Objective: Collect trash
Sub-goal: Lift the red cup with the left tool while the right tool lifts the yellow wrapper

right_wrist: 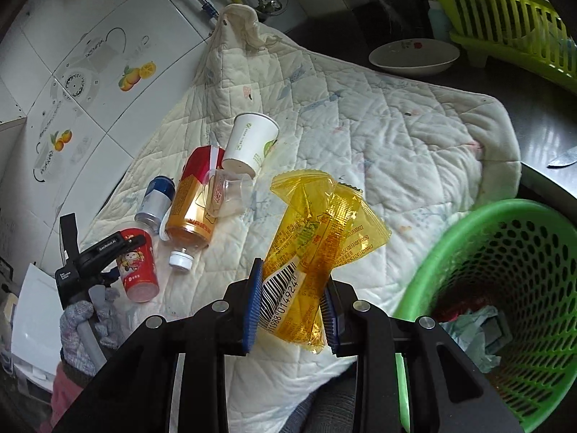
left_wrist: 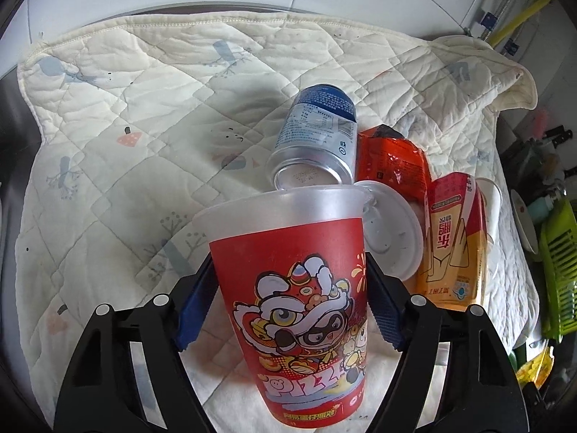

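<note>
Kitchen counter, padded quilt (right_wrist: 378, 137) spread over it as the work surface, tiled wall behind.

Right gripper (right_wrist: 292, 310): jaws nearly closed, pinching a yellow wrapper (right_wrist: 317, 238) by its lower barcode end, so the rest sticks up free. It hangs above the quilt's near edge, just left of the green bin (right_wrist: 505, 288); likely held there for the drop. The bin sits at the near right with paper scraps inside already (so collection is partly done, I'd say).

Left gripper (left_wrist: 292, 303): jaws spread wide, both blue pads against the sides of a red cup (left_wrist: 299, 306) at mid-height. The cup stands upright on the quilt. Mid-body grip makes sense, since the rim would flex.

Outward from the cup, the remaining trash is clustered at the quilt's far left:
- blue can (right_wrist: 155, 200) on its side
- orange bottle (right_wrist: 193, 205) lying down, cap toward us
- clear plastic cup (right_wrist: 230, 195) resting against the bottle
- white paper cup (right_wrist: 252, 144), tipped, farther back
- red snack packet (left_wrist: 389, 166) between can and bottle
- white lid (left_wrist: 393, 231) leaning beside the red cup

Far right, off the quilt: a white dish (right_wrist: 414, 56) and a green rack (right_wrist: 505, 25), not trash.
</note>
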The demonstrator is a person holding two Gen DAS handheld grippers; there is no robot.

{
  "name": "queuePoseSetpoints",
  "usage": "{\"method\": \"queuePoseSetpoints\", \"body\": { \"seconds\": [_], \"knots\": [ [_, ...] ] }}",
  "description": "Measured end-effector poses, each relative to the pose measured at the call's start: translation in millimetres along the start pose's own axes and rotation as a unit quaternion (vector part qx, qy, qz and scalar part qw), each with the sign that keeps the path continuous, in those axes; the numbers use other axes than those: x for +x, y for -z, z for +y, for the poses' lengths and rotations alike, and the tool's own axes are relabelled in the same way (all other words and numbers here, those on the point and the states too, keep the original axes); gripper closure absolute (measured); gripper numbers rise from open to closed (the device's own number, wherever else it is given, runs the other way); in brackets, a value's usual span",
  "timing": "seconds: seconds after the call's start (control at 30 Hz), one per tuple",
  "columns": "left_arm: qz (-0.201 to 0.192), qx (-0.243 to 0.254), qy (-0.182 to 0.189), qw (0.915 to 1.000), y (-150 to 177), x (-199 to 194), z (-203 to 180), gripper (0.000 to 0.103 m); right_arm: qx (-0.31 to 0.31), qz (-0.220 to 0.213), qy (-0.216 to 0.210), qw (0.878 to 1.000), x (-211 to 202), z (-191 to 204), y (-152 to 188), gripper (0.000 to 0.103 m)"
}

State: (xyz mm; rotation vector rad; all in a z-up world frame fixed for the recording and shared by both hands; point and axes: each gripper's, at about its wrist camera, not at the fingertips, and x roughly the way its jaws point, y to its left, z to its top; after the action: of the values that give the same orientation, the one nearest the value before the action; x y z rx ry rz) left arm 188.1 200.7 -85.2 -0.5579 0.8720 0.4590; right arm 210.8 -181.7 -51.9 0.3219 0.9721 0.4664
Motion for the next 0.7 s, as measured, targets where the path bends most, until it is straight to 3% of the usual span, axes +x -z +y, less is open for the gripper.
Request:
{"method": "queuePoseSetpoints", "body": {
  "seconds": [0.3, 0.53, 0.7],
  "knots": [
    [-0.032, 0.034, 0.053, 0.9975, 14.5, -50.5, -23.6, 0.029, 0.01, -0.019, 0.08, 0.997, -45.1, -55.1, 27.1, 0.074],
    [-0.053, 0.077, 0.099, 0.9906, 31.5, -90.0, -63.1, 0.029, 0.03, -0.019, 0.142, 0.989, -64.3, -98.4, 48.2, 0.073],
    [-0.053, 0.114, 0.129, 0.9837, 47.3, -105.5, -97.4, 0.029, 0.042, -0.027, 0.16, 0.986, -76.9, -115.6, 57.4, 0.054]
  ]
}}
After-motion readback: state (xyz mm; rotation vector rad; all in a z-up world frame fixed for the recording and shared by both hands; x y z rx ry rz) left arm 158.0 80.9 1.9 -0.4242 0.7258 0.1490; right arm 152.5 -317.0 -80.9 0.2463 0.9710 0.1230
